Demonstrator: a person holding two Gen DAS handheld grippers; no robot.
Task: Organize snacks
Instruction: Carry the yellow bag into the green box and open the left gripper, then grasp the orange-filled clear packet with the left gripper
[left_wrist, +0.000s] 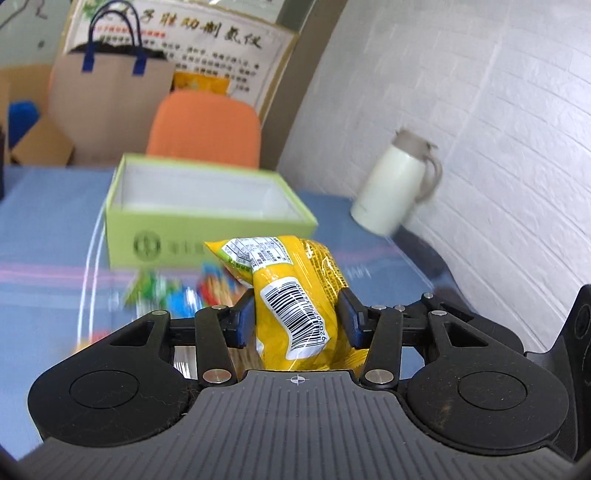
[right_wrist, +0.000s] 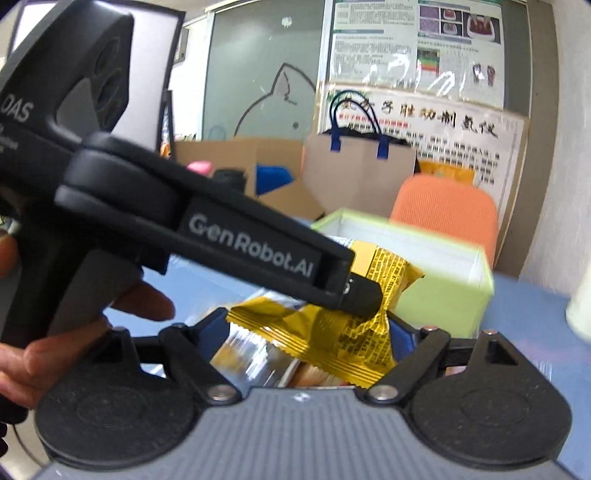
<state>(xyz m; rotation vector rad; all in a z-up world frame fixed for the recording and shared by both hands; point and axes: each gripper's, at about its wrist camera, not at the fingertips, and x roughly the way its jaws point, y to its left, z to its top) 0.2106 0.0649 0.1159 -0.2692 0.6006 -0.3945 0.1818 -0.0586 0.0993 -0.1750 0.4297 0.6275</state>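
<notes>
In the left wrist view my left gripper (left_wrist: 295, 317) is shut on a yellow snack packet (left_wrist: 291, 295) with a white barcode label, held off the blue table (left_wrist: 44, 240). Behind it stands an open light-green box (left_wrist: 207, 229) with a white inside. In the right wrist view my right gripper (right_wrist: 310, 332) is shut on a gold-yellow packet (right_wrist: 332, 350) with a crimped edge that spans its wide jaws. The left gripper's finger (right_wrist: 258, 254) crosses in front from the left, with its yellow packet (right_wrist: 399, 273) before the green box (right_wrist: 443, 295). A person's hand (right_wrist: 55, 354) grips that tool.
Blurred colourful loose snacks (left_wrist: 166, 295) lie on the table below the left gripper. A white jug (left_wrist: 395, 184) stands at the right by the brick wall. An orange chair (left_wrist: 203, 125), a paper bag (left_wrist: 107, 103) and cardboard boxes (right_wrist: 266, 173) are behind the table.
</notes>
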